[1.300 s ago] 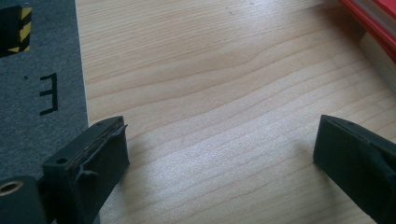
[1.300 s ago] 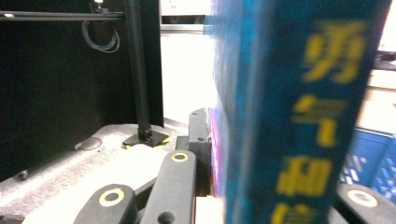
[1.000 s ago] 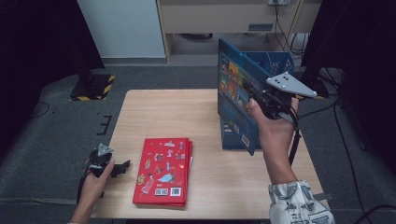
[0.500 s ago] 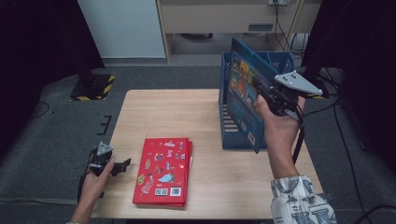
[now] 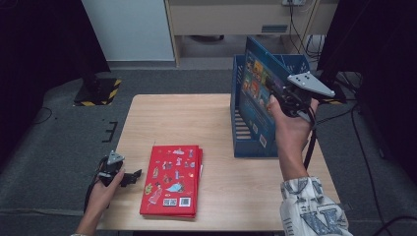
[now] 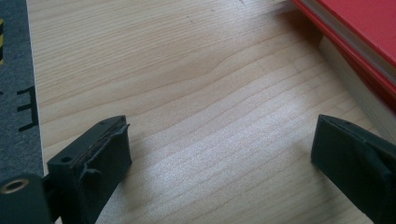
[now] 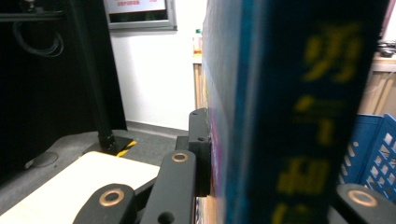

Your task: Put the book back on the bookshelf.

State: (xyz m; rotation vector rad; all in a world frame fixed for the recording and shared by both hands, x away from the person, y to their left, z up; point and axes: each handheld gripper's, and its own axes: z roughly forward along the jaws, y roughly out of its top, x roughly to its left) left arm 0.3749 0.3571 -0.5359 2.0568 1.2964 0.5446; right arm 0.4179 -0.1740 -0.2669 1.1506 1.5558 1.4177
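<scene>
A person stands at a light wooden table, holding a 2-jaw gripper in each hand.

High view: the right gripper is raised over the right side of the table, its jaws clamped on a blue book. The book stands upright and tilts a little, its lower edge inside a blue plastic crate that sits at the table's right edge. The right hand reaches up from a patterned white sleeve.

Right gripper view: the blue book's spine, with blurred yellow characters, sits between the 2 black jaws, held from both sides. The crate's blue lattice wall shows at the right.

High view: the left gripper rests low at the table's near left edge, just beside a stack of red books lying flat. The left hand wraps around it.

Left gripper view: the left gripper has its jaws spread wide apart over bare wood, holding nothing. The red books lie near the right jaw
</scene>
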